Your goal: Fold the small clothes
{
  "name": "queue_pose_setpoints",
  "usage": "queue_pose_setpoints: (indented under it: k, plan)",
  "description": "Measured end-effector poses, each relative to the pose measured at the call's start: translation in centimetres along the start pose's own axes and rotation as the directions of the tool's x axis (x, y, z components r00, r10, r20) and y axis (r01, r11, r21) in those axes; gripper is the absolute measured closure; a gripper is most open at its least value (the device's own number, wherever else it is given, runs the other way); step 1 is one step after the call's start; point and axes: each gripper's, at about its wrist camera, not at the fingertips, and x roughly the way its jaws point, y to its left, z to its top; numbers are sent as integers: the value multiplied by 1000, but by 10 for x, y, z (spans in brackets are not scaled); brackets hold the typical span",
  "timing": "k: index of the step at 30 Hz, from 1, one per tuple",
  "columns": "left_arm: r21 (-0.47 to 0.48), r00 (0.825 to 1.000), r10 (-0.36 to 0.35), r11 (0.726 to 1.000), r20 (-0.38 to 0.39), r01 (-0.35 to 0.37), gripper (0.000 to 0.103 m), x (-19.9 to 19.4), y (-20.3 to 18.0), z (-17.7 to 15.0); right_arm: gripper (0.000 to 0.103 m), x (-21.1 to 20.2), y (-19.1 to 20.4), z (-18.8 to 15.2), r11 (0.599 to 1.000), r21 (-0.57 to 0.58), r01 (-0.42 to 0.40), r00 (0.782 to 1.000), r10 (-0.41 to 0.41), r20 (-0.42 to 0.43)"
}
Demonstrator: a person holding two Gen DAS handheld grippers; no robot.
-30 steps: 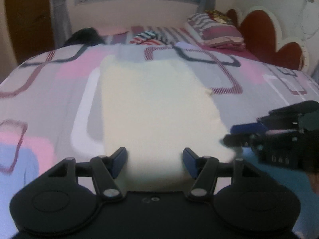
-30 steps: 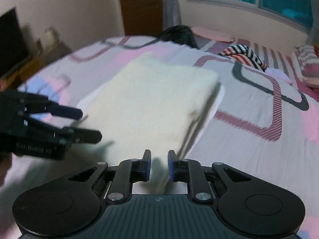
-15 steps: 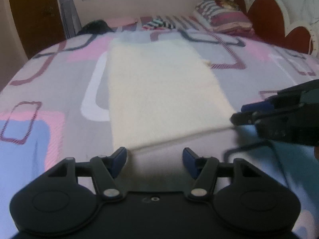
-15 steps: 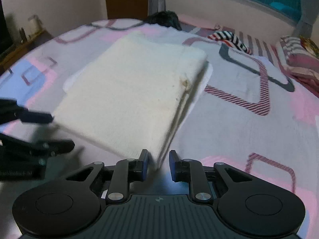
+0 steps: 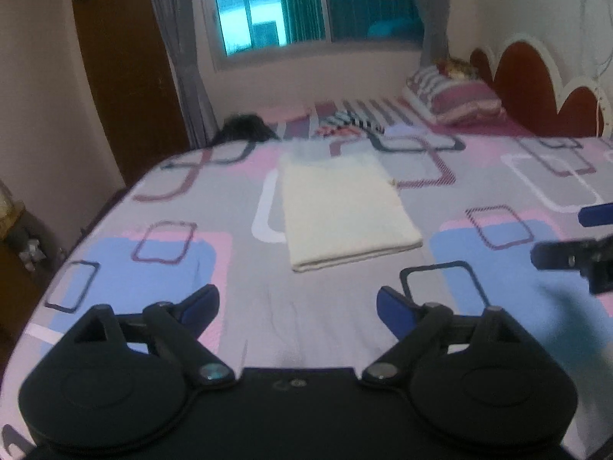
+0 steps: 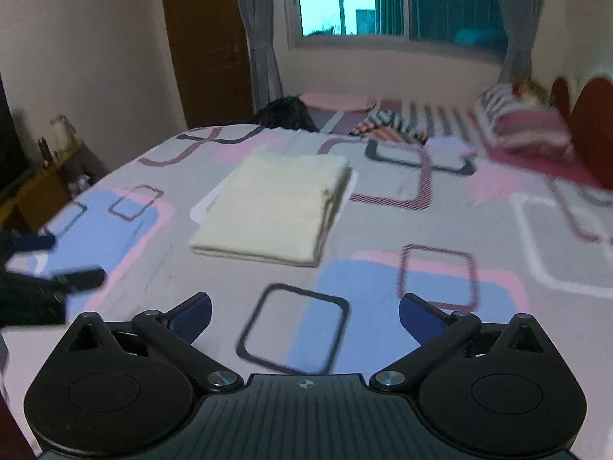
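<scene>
A cream folded cloth (image 5: 345, 211) lies flat on the patterned bed sheet (image 5: 153, 253); it also shows in the right wrist view (image 6: 276, 207). My left gripper (image 5: 297, 306) is open and empty, held back above the sheet short of the cloth's near edge. My right gripper (image 6: 304, 312) is open and empty, also pulled back from the cloth. The right gripper shows at the right edge of the left wrist view (image 5: 574, 235). The left gripper shows at the left edge of the right wrist view (image 6: 53, 260).
Striped clothes (image 5: 348, 124) and a black item (image 5: 245, 130) lie at the far side of the bed. Pillows (image 5: 452, 96) rest by the red headboard (image 5: 536, 92). A wooden door (image 5: 126, 76) and a low shelf (image 6: 42, 176) stand to the left.
The right gripper let go of the cloth's near edge and opened wide. Both grippers drew back and up from the cloth, which now lies folded on the bed.
</scene>
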Motion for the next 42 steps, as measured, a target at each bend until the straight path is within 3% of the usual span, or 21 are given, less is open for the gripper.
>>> queue_pose_setpoints:
  k: [5, 8, 12, 13, 14, 15, 17, 18, 19, 20, 21, 22, 34, 42]
  plan:
    - [45, 996, 10, 999, 88, -14, 14, -39, -11, -4, 0, -38, 8, -13, 1000, -11, 24, 998, -23, 59]
    - [55, 995, -2, 998, 99, -3, 14, -54, -21, -5, 0, -53, 13, -11, 1000, -10, 29, 996, -28, 89]
    - [15, 994, -69, 998, 79, 68, 18, -63, -23, -3, 0, -69, 17, -8, 1000, -24, 18, 992, -15, 128]
    - [10, 992, -99, 995, 84, 98, 24, -65, -23, -3, 0, -72, 18, -8, 999, -29, 14, 991, -10, 133]
    - [9, 993, -94, 996, 75, 93, 70, -66, -24, -2, 0, -74, 19, -8, 999, -33, 13, 991, -8, 137]
    - [-8, 996, -74, 997, 56, 75, 103, -65, -24, -1, 0, -77, 19, -9, 999, -35, 12, 990, -7, 140]
    - [-62, 994, -82, 994, 75, 87, 98, -70, -20, -3, 0, -80, 20, -11, 999, -39, 4, 990, 1, 141]
    - [-59, 995, -63, 996, 79, 68, 90, -72, -21, -3, 0, -83, 20, -11, 999, -41, 5, 990, 1, 141]
    - [-59, 995, -49, 997, 88, 54, 74, -75, -21, -4, 0, -85, 20, -12, 999, -43, 8, 990, -2, 142]
    - [-68, 995, -35, 997, 98, 42, 25, -77, -22, -4, 0, -86, 20, -13, 999, -44, 10, 990, -4, 144]
    - [-83, 992, -16, 996, 128, 27, 6, -81, -22, -5, 0, -88, 20, -14, 999, -42, 12, 989, -6, 147]
    - [-82, 987, -6, 996, 159, 19, 0, -84, -23, -6, 0, -89, 20, -14, 999, -41, 15, 989, -9, 148]
    - [-90, 993, -12, 996, 115, 22, 0, -90, -19, -4, 0, -97, 17, -17, 998, -19, 55, 988, -51, 149]
    - [-65, 991, -15, 998, 134, 24, 0, -95, -18, -3, 0, -102, 16, -16, 997, -9, 79, 987, -77, 140]
